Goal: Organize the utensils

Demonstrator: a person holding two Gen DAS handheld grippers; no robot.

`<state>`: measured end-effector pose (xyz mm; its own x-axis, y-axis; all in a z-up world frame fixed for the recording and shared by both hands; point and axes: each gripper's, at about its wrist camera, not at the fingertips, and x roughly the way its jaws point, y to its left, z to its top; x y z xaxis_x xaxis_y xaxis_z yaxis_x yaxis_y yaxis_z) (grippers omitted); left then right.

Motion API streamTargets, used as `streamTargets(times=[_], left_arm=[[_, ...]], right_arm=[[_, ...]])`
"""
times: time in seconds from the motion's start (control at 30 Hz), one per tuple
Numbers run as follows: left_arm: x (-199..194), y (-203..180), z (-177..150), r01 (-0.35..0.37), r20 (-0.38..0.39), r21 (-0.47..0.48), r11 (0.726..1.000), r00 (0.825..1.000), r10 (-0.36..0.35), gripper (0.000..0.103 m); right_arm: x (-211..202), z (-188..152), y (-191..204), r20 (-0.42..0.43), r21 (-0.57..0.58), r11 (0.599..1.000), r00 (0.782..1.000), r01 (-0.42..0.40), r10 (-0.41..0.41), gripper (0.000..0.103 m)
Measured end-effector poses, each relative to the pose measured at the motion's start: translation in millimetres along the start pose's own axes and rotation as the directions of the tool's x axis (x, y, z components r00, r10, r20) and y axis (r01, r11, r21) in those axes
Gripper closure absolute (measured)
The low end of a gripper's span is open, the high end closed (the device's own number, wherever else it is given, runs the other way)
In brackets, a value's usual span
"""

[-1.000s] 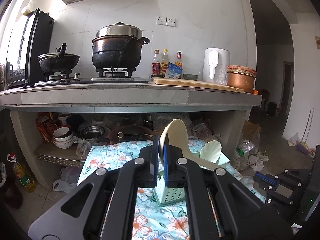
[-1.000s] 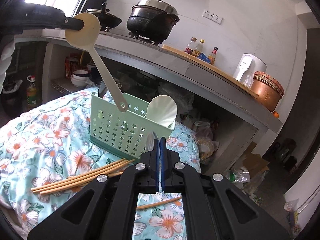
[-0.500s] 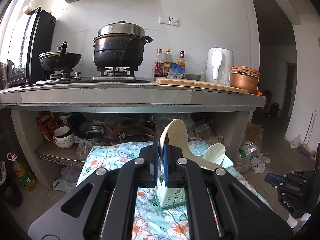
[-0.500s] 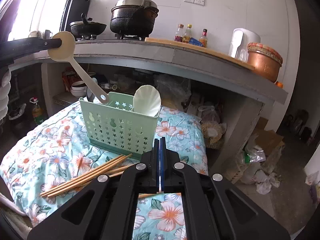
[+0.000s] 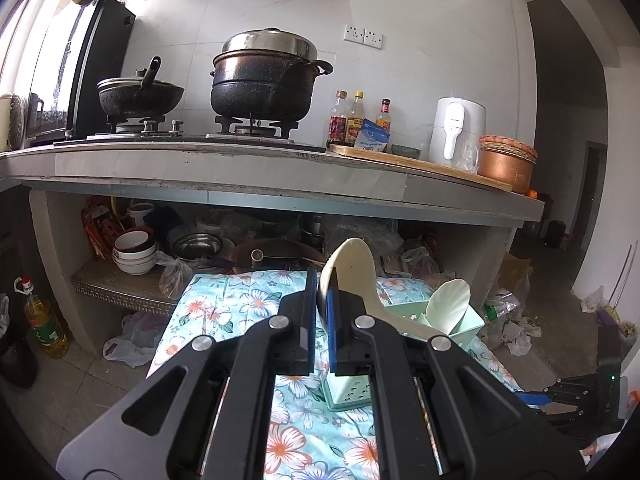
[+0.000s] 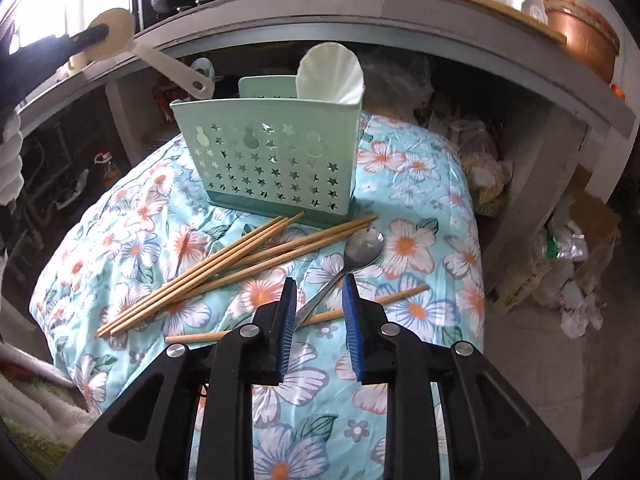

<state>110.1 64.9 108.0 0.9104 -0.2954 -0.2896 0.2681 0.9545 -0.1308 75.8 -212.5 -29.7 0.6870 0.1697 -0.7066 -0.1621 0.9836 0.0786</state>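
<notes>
First, the left wrist view. The left tongs (image 5: 322, 300) are clenched on the bowl end of a cream rice paddle (image 5: 352, 270); its handle slopes down to the right into the green caddy (image 5: 460, 326), which stands on the floral cloth (image 5: 224, 300). Risk: the grip sits on a curved, smooth blade, so the paddle may pivot or slip if the tongs tilt. Risk: if the handle presses on the caddy rim, the light caddy may tip or slide. A scalloped scoop (image 5: 448, 304) already occupies the right end, so the handle could jam against it. Open room lies above the caddy; the kitchen counter overhang (image 5: 280, 196) limits any high lift toward the back.

Next, the right wrist view. The right tongs (image 6: 319, 318) are opening, pointing down at a metal spoon (image 6: 362, 246); its handle runs between the jaws, not yet gripped. Risk: one chopstick (image 6: 384, 296) crosses under the handle, so a closing grip may catch both. Loose chopsticks (image 6: 224, 266) lie just left, touching the caddy base. Risk: the soft cloth may bunch under the tips. The worktop edge falls away close on the right; clear cloth lies toward the camera.
</notes>
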Motion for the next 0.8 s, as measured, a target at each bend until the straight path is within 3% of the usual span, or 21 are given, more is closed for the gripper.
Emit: streamTargets(times=[0.23, 0.43, 0.6, 0.8], left_arm=[[1.0, 8.7, -3.9, 0.005, -0.006, -0.019, 1.0, 1.0, -0.005, 0.099], [3.3, 9.3, 7.5, -0.005, 0.02, 0.001, 1.0, 1.0, 0.005, 0.099], [16.4, -0.3, 18.6, -0.062, 0.036, 0.08, 0.995, 0.998, 0.06, 0.099], [41.2, -12.3, 16.4, -0.141, 0.01, 0.187, 0.972, 0.99, 0.141, 0.099]], right_arm=[[56.5, 26.3, -65.7, -0.063, 0.278, 0.952, 0.987, -0.125, 0.148, 0.069], [112.0, 34.7, -91.9, -0.183, 0.366, 0.919, 0.956, -0.149, 0.228, 0.069], [122.4, 35.4, -100.4, -0.172, 0.424, 0.883, 0.939, -0.203, 0.299, 0.069], [125.4, 38.2, -102.4, -0.183, 0.428, 0.876, 0.929, -0.221, 0.323, 0.075]])
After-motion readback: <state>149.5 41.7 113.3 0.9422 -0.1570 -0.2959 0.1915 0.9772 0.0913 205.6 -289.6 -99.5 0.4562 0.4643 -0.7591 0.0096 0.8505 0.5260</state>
